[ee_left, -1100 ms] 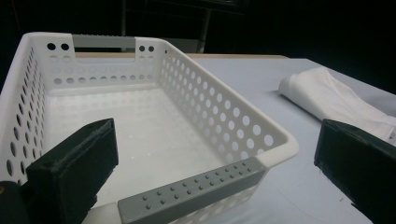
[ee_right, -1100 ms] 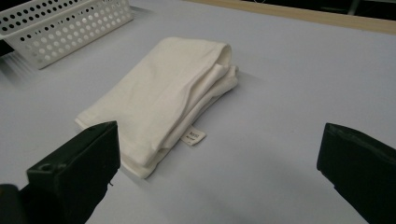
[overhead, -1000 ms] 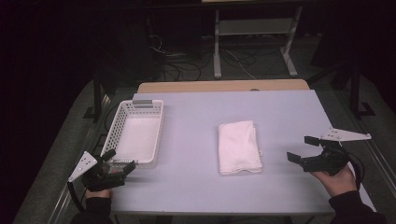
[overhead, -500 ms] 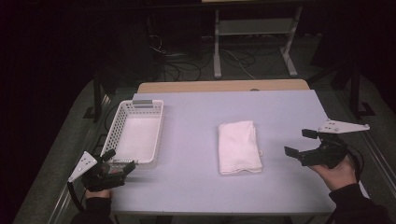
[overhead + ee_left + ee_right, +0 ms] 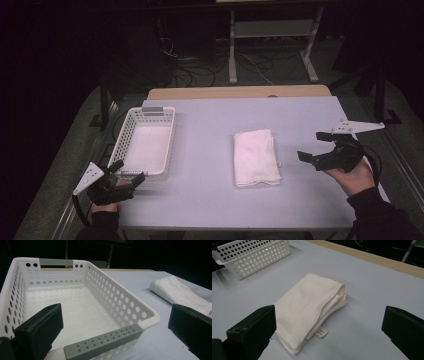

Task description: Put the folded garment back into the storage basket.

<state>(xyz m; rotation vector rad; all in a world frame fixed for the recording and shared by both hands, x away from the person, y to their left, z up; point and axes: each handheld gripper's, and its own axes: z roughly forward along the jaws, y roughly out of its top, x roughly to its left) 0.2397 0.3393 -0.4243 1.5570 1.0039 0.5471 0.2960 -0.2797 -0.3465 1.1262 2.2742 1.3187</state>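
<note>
White folded towel (image 5: 256, 157) lies mid-bench, right of the perforated basket (image 5: 145, 142), long axis running away from me, nearer my right tool (image 5: 320, 146), both tools wide open and empty.

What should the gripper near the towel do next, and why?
Probably ease the right gripper forward and down over the folded towel. Its jaws are open and empty, aimed at the towel, which lies untouched on the table beside the empty basket.
</note>
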